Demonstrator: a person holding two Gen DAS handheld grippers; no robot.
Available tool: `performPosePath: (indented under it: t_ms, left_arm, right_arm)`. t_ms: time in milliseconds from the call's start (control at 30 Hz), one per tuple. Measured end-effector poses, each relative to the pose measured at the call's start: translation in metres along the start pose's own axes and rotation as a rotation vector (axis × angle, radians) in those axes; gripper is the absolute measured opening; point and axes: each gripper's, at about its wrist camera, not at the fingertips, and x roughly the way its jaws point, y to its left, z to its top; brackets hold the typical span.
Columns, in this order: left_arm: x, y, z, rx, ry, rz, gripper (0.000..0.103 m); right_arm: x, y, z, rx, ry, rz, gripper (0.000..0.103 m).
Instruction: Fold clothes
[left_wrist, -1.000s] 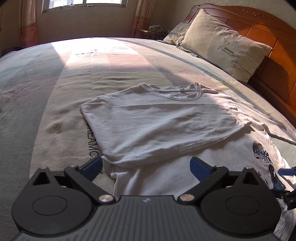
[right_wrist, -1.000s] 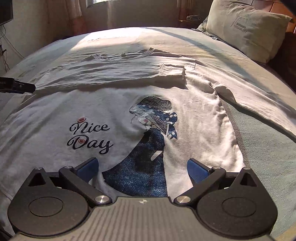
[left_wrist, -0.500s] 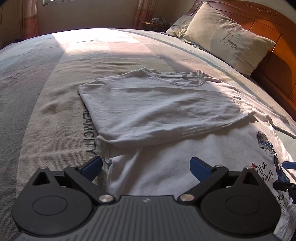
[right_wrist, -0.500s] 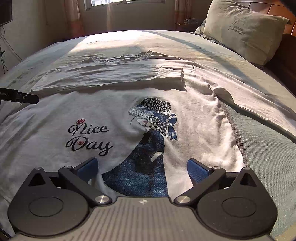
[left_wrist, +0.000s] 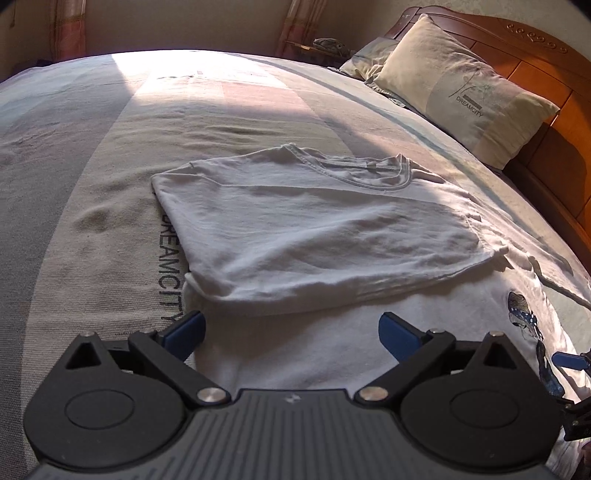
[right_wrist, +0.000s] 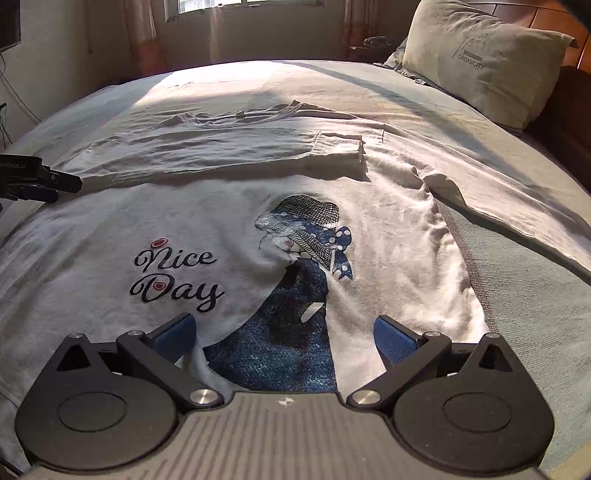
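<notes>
Nearest me, my left claw (left_wrist: 291, 330) is spread wide with nothing between its blue pads, low over the plain white edge of the shirt (left_wrist: 325, 236). My right claw (right_wrist: 284, 334) is spread just as wide and empty, above the dark blue part of the print (right_wrist: 291, 295).

The shirt lies flat on the bed (left_wrist: 110, 192), one side folded over the body. From the left wrist I see that folded panel from its edge: a broad smooth slab, its near hem just beyond the pads, with the collar (left_wrist: 354, 166) at its far side. The bed's "DREAMCITY" lettering runs beside the shirt's left edge. Only a sliver of the print shows at far right, next to the tip of the right claw.

The right wrist gives what the left cannot: the whole front, with "Nice Day" lettering (right_wrist: 173, 275) left of the hatted figure, and the folded sleeve cuff (right_wrist: 340, 147) resting beyond the print. An unfolded part of the shirt trails off to the right. The left claw's tip pokes in at the left edge.

Farther back sits a pillow (right_wrist: 484, 59) against the headboard (left_wrist: 546, 74); only the right view catches the window (right_wrist: 243, 3).
</notes>
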Motion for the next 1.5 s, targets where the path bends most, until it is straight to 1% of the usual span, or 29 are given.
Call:
performPosePath:
  t_ms: [67,133,200,233,300,333,367,400,467,500,567,633,733,800,867,967,1000,1067,1100,1167,1200,1267,1367,1400,1500]
  left_arm:
    - [-0.007,-0.005,0.001,0.035,-0.009,-0.034,0.100]
    - [-0.005,-0.008,0.000,0.046,-0.013,-0.068,0.101]
    - [0.006,-0.003,-0.001,0.013,0.039,-0.029,0.101]
    - [0.013,0.001,-0.003,-0.016,0.075,0.010,0.100]
    - [0.008,0.002,-0.002,-0.034,0.054,0.007,0.101]
    - [0.003,-0.001,0.000,-0.046,0.067,0.038,0.100]
    - [-0.001,-0.005,0.001,-0.033,0.066,0.055,0.100]
    - [-0.007,-0.010,0.002,0.000,0.048,0.059,0.100]
    - [-0.018,-0.019,0.003,0.061,0.024,0.035,0.101]
    - [-0.021,-0.021,0.004,0.075,0.017,0.021,0.101]
    - [-0.026,-0.023,0.007,0.083,0.001,0.000,0.101]
    - [-0.027,-0.021,0.010,0.068,-0.015,-0.021,0.101]
    - [-0.018,-0.015,0.021,0.031,-0.037,-0.074,0.101]
    - [-0.007,-0.011,0.030,0.010,-0.051,-0.109,0.101]
    - [0.006,-0.007,0.039,-0.013,-0.044,-0.131,0.101]
    - [0.031,0.005,0.039,-0.054,-0.004,-0.115,0.101]
    - [0.039,0.009,0.038,-0.068,0.010,-0.109,0.101]
    - [0.037,0.010,0.038,-0.072,0.014,-0.099,0.101]
    - [0.035,0.010,0.038,-0.074,0.015,-0.094,0.101]
    - [0.032,0.010,0.037,-0.078,0.019,-0.085,0.101]
    - [0.031,0.010,0.037,-0.080,0.020,-0.080,0.101]
    - [0.020,-0.003,0.039,-0.042,0.019,-0.047,0.101]
    - [-0.003,-0.035,0.035,0.057,0.009,-0.064,0.101]
    - [-0.011,-0.047,0.032,0.096,0.002,-0.074,0.101]
    - [-0.035,-0.082,0.006,0.220,0.005,-0.075,0.101]
  right_arm:
    - [0.000,0.000,0.000,0.000,-0.002,0.000,0.103]
    - [0.000,0.000,-0.001,0.000,-0.005,-0.001,0.103]
    - [0.000,0.000,-0.001,0.000,-0.004,-0.002,0.103]
    - [-0.001,0.000,-0.001,-0.001,-0.002,-0.001,0.103]
    - [-0.001,0.000,0.000,-0.003,0.003,-0.001,0.103]
    - [-0.001,0.000,0.000,-0.005,0.006,-0.001,0.103]
    - [-0.002,0.000,0.000,-0.006,0.009,0.001,0.103]
    - [-0.003,0.000,0.001,-0.006,0.015,0.003,0.103]
    - [-0.006,-0.001,0.007,-0.002,0.027,0.020,0.103]
    - [-0.010,-0.001,0.012,-0.005,0.010,0.040,0.103]
    - [-0.017,0.003,0.028,-0.051,-0.052,0.070,0.103]
    - [-0.018,0.012,0.052,-0.132,-0.107,0.073,0.103]
    - [0.001,0.025,0.091,-0.241,-0.166,0.107,0.103]
    - [0.027,0.031,0.117,-0.282,-0.170,0.161,0.103]
    - [0.052,0.034,0.134,-0.284,-0.154,0.198,0.103]
    - [0.090,0.031,0.153,-0.239,-0.116,0.239,0.103]
    - [0.100,0.027,0.153,-0.211,-0.082,0.233,0.103]
    - [0.114,0.017,0.147,-0.147,0.003,0.191,0.103]
    - [0.111,0.010,0.138,-0.124,0.008,0.183,0.101]
    - [0.091,0.001,0.122,-0.120,-0.026,0.193,0.102]
    - [0.078,-0.002,0.115,-0.119,-0.028,0.176,0.103]
    - [0.052,-0.007,0.103,-0.112,-0.025,0.129,0.103]
    - [0.011,-0.016,0.080,-0.086,-0.037,0.114,0.103]
    - [-0.003,-0.018,0.071,-0.075,-0.039,0.106,0.103]
    - [-0.033,-0.015,0.044,-0.076,-0.028,0.099,0.103]
